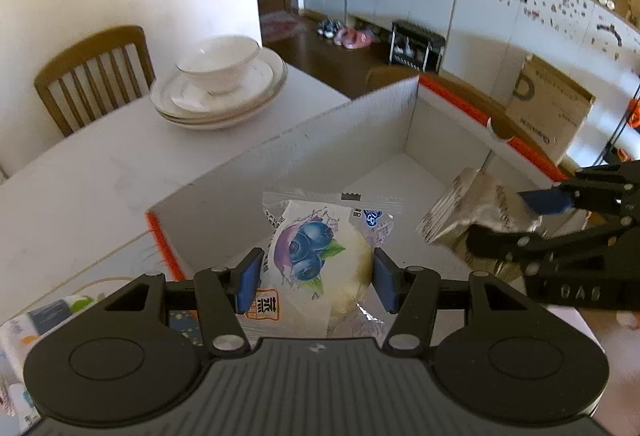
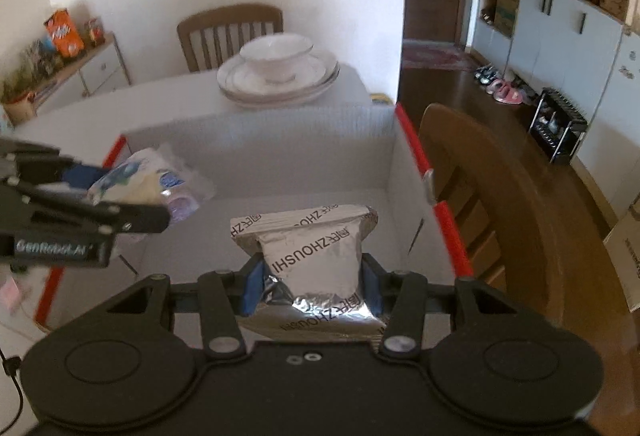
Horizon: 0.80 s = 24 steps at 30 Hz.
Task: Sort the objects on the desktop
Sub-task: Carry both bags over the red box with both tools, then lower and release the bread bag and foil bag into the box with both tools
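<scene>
My left gripper (image 1: 316, 278) is shut on a blueberry bun packet (image 1: 316, 256) and holds it over the open white cardboard box (image 1: 288, 156). My right gripper (image 2: 312, 286) is shut on a silver foil packet (image 2: 316, 256) and holds it over the same box (image 2: 280, 140). In the left wrist view the right gripper (image 1: 516, 216) and the foil packet (image 1: 472, 208) show at the right. In the right wrist view the left gripper (image 2: 132, 196) and the bun packet (image 2: 152, 176) show at the left.
A bowl on stacked plates (image 1: 218, 84) sits on the white table (image 1: 80, 176) beyond the box, also in the right wrist view (image 2: 280, 72). Wooden chairs stand behind the table (image 1: 92, 72) and right of the box (image 2: 500, 204). Small packets (image 1: 36, 320) lie at the left.
</scene>
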Tool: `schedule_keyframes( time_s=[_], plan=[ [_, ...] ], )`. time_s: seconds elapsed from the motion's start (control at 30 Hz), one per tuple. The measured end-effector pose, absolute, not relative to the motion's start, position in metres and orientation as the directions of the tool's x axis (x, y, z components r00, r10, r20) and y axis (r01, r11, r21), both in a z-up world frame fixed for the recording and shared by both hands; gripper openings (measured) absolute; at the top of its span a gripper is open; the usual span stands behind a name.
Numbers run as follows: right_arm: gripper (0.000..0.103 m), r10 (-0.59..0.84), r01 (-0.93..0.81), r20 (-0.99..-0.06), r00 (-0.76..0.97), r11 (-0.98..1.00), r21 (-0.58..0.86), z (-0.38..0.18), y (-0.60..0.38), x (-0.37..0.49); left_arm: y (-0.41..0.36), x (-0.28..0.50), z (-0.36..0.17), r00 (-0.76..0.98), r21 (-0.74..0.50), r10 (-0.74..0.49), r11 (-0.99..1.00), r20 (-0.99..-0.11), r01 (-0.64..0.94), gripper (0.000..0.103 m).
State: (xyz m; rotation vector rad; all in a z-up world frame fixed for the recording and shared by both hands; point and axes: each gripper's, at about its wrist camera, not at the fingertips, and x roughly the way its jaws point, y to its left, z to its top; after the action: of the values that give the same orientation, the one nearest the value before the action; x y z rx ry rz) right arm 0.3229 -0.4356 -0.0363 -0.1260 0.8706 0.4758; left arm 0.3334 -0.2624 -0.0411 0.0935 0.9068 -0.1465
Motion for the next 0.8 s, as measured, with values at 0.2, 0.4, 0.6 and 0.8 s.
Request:
schedule_keyframes(
  time_s=[0.2,0.4,0.6,0.8],
  plan=[
    [0.048,0.324,-0.488,-0.801,0.504,0.872,0.045,-0.053,-0.428,0.336,-0.263,0.359,-0.063,0.526,0.02,-0.08,0.983,-0.847,0.181,0.056],
    [0.048,0.294,-0.531,-0.836,0.463,0.847,0.004,-0.064,-0.418,0.344,-0.268,0.374,-0.08,0.448,0.041,-0.058,0.977,-0.892,0.207,0.056],
    [0.048,0.267,-0.546,-0.852,0.45,0.837,-0.026,-0.069,-0.415,0.348,-0.271,0.383,-0.089,0.402,0.049,-0.042,0.976,-0.915,0.213,0.056],
    [0.05,0.257,-0.539,-0.862,0.436,0.842,-0.022,-0.074,-0.42,0.354,-0.275,0.388,-0.095,0.349,0.051,-0.028,0.975,-0.937,0.214,0.056]
  ],
)
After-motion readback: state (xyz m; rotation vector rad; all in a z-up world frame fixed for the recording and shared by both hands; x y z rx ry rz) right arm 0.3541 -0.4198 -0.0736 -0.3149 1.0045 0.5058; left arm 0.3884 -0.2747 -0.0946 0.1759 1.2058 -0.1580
